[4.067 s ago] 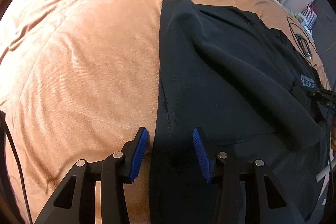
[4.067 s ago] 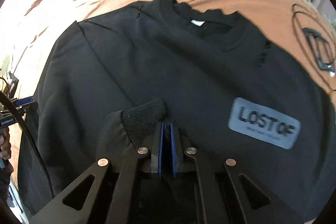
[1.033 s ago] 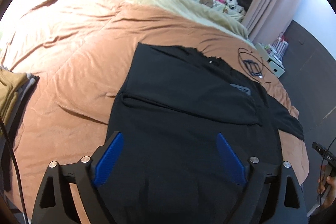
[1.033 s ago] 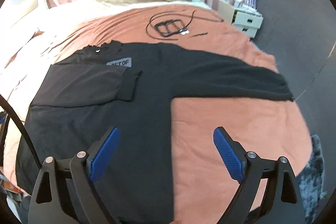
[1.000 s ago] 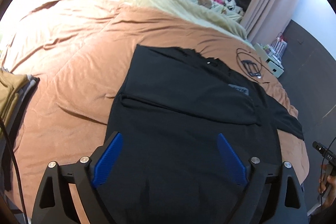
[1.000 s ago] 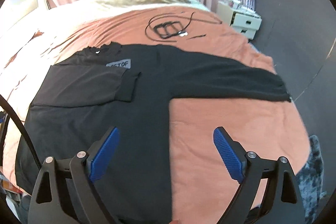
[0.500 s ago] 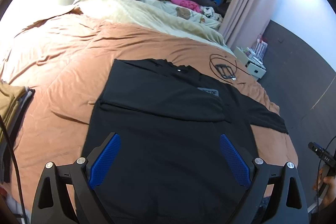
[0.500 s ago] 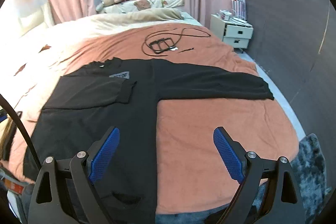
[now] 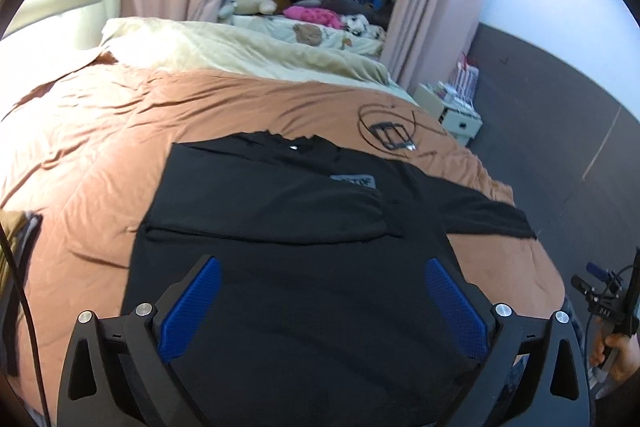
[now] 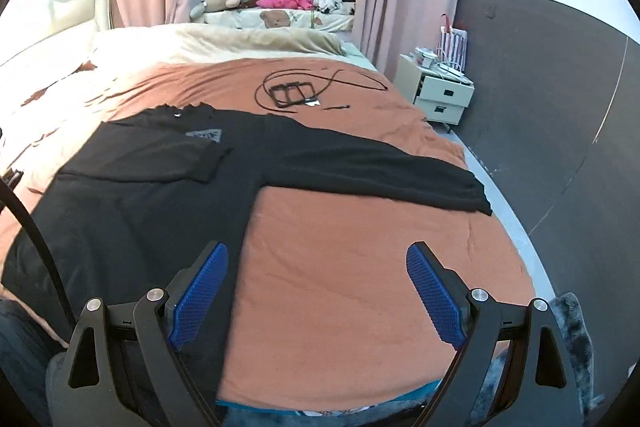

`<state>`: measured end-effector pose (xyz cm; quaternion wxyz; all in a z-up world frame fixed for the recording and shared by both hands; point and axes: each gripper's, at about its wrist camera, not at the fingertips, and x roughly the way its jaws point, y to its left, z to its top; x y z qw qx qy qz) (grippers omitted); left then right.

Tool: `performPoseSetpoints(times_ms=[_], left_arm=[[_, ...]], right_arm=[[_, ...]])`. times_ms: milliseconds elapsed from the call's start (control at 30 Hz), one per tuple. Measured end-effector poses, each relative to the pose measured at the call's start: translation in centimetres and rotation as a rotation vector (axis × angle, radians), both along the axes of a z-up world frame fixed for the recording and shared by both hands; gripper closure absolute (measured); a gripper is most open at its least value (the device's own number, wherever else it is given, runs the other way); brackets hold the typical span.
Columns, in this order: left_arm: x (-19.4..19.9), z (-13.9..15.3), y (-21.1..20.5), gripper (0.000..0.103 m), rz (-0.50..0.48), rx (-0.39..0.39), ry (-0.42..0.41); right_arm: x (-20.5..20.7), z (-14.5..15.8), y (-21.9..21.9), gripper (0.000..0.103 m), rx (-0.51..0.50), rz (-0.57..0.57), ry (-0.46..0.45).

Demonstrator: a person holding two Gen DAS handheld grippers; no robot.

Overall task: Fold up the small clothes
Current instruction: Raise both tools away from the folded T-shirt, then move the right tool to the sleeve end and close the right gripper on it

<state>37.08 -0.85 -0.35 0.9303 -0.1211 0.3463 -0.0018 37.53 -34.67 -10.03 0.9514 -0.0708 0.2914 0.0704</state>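
Note:
A black sweatshirt lies flat on the orange bedcover. Its left sleeve is folded across the chest, half covering the grey logo patch. The right sleeve stretches out towards the bed's right edge. My left gripper hovers above the sweatshirt's lower body, its jaws still opening, nothing between them. My right gripper stands open over bare bedcover beside the sweatshirt's right hem, well short of the sleeve.
A black cable with a flat frame lies on the bedcover beyond the collar. A cream blanket covers the bed's head. A white nightstand stands at the right. Folded clothes sit at the left edge. A hand shows at far right.
Both grippers have pulled back and away from the sweatshirt, so more of the bed and room shows. The left jaws have spread a little wider. The sweatshirt has not moved.

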Motion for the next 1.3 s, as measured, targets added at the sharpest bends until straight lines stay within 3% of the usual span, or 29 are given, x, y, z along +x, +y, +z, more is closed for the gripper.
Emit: performPoseSetpoints(times_ms=[167, 333, 567, 800, 867, 1033, 1100, 1267, 1300], left_arm=[[2.7, -1.0, -3.0, 0.0, -0.052, 0.062, 0.013], [5.3, -2.2, -5.2, 0.0, -0.098, 0.062, 0.028], [9.0, -3.8, -8.0, 0.0, -0.15, 0.09, 0.046], [12.7, -5.2, -9.9, 0.0, -0.211, 0.062, 0.073], [13.7, -5.9, -10.6, 0.001, -0.23, 0.056, 0.083], [16.9, -8.1, -12.3, 0.016, -0.273, 0.039, 0.135], [18.1, -8.9, -12.9, 0.025, -0.284, 0.028, 0.158], [21.1, -11.0, -14.7, 0.035, -0.301, 0.032, 0.192], [21.6, -11.4, -15.0, 0.039, -0.305, 0.032, 0.199]], right_arm=[[2.0, -0.6, -1.4, 0.013, 0.017, -0.051, 0.002], [4.6, -1.7, -2.2, 0.007, 0.066, -0.103, 0.04], [8.4, -3.8, -3.6, 0.006, 0.126, -0.141, 0.084], [11.8, -5.8, -5.7, 0.007, 0.269, -0.17, 0.149], [12.5, -6.2, -6.6, 0.009, 0.298, -0.191, 0.149], [15.6, -8.0, -9.0, 0.034, 0.412, -0.22, 0.198], [16.5, -8.6, -9.9, 0.038, 0.448, -0.233, 0.2], [19.1, -9.8, -12.7, 0.039, 0.533, -0.271, 0.187], [19.5, -10.2, -12.8, 0.045, 0.543, -0.277, 0.189]])
